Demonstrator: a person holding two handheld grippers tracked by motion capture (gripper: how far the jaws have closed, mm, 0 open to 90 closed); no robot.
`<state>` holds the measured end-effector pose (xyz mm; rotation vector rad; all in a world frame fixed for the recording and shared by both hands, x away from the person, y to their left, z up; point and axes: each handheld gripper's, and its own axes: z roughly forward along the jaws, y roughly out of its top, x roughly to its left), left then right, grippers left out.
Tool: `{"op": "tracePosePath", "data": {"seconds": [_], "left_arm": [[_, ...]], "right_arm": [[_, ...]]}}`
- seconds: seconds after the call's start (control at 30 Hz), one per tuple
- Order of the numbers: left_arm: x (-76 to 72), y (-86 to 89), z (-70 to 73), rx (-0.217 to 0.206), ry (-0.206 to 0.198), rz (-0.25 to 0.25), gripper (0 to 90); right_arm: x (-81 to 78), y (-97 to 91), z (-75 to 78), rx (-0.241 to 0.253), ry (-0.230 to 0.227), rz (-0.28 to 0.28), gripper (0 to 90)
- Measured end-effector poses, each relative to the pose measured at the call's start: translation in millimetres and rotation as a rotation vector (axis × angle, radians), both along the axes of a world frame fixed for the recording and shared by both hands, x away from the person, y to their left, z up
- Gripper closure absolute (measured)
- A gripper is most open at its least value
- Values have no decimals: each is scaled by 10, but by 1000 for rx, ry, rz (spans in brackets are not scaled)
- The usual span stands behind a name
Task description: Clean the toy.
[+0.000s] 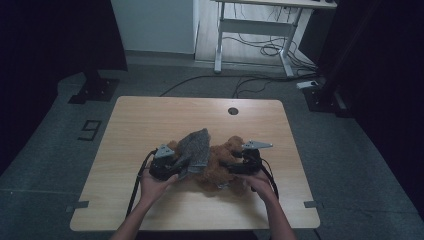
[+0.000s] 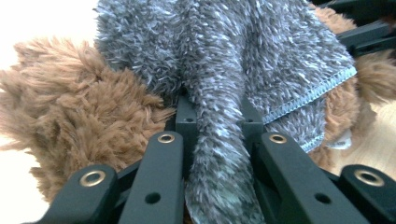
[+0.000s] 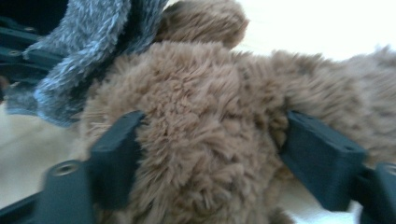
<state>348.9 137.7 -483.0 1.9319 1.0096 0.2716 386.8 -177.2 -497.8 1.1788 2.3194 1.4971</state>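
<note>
Pinching shaggy grey cloth, left gripper; right gripper spread wide around fluffy brown plush.

A "9" is marked on the floor.

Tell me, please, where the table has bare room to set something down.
The table is bare between its round hole and the brown plush toy, and along the left, right and near edges. It is crowded mid-table, round the toy, the grey cloth and both grippers.
</note>
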Motion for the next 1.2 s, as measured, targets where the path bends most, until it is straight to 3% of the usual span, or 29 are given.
{"op": "tracePosePath", "data": {"seconds": [0.13,0.27,0.4,0.53,0.63,0.77,0.93,1.13,1.2], "left_arm": [[-40,-13,86,-1,2,-8,759],[-41,-110,249,9,-7,-35,753],[-37,-385,459,21,-51,-77,752],[58,-754,577,34,-58,-114,747],[204,-1042,554,51,-26,-126,745],[364,-1279,332,120,29,-123,746],[338,-1125,271,87,26,-104,754],[271,-788,333,142,0,-48,755],[254,-673,335,133,0,-38,755]], "right_arm": [[-93,-6,-54,3,-18,41,435],[-184,-11,-89,-7,-48,36,490],[-304,-4,-126,-20,-101,37,504],[-382,15,-151,-33,-138,31,506],[-411,17,-152,-44,-149,32,506],[-434,-4,-170,-45,-161,39,505],[-423,-37,-212,-26,-146,39,500],[-432,-29,-212,-26,-150,33,499],[-432,-29,-214,-21,-149,31,498]]}}
